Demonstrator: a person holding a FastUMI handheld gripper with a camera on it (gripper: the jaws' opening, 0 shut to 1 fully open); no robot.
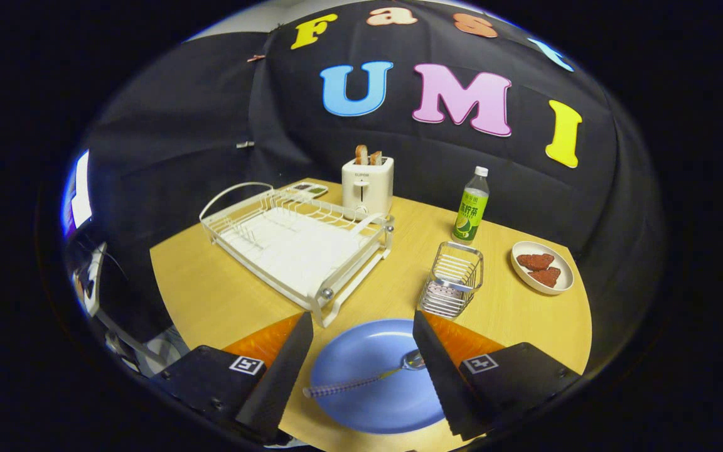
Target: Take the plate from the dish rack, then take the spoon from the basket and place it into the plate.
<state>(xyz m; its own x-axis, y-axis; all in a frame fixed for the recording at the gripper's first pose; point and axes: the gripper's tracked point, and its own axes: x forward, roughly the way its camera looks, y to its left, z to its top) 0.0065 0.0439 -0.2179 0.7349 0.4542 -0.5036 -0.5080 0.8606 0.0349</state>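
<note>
Spoon (364, 378) seen lying in plate (374, 375); claw (361, 364) held wide, empty, above plate. Risk judged: spoon knocked out if claw dips.

A blue plate (374, 383) carries a silvery spoon (361, 380) whose handle looks perhaps finely striped. The dish rack (295, 242) and toaster (368, 185) are white, the basket (452, 279) chrome wire, the table (211, 295) pale wood-grain.
</note>
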